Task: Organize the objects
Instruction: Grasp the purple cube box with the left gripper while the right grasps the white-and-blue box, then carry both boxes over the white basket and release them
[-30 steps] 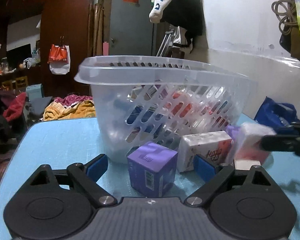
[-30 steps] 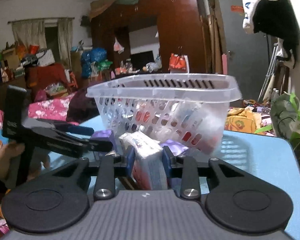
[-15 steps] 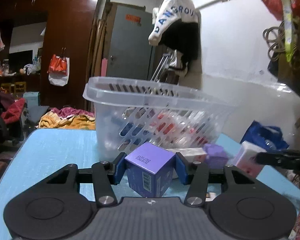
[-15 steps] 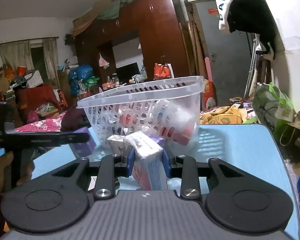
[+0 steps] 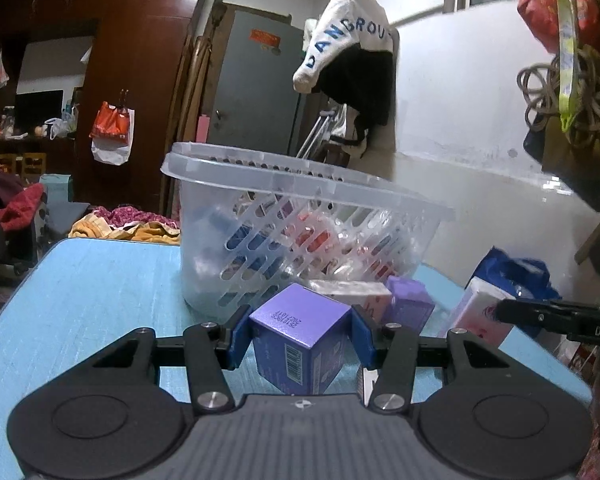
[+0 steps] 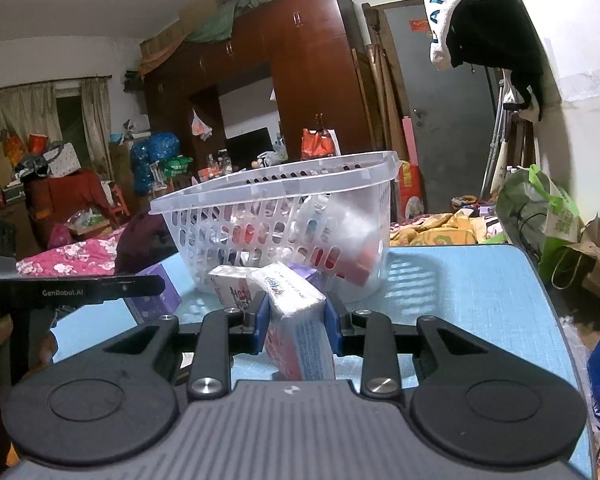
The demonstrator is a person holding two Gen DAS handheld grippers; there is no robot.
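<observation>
A clear slotted plastic basket (image 5: 284, 216) stands on the blue table (image 5: 80, 292) and holds several packets; it also shows in the right wrist view (image 6: 284, 216). My left gripper (image 5: 298, 338) is shut on a purple box (image 5: 300, 340), held above the table in front of the basket. My right gripper (image 6: 296, 316) is shut on a white tissue pack (image 6: 296, 320), also lifted. That pack shows at the right of the left wrist view (image 5: 482, 314). A white tissue pack (image 6: 232, 288) and a small purple box (image 5: 410, 306) lie at the basket's foot.
The table's far edge (image 6: 500, 246) meets a cluttered room: a green bag (image 6: 540, 216), wardrobes, bedding. A white wall (image 5: 480, 160) lies to the right of the basket, with hanging clothes (image 5: 352, 60) and cords.
My left gripper closed on the purple box and lifted it. My right gripper kept its hold on the tissue pack and rose and drew back from the basket.
</observation>
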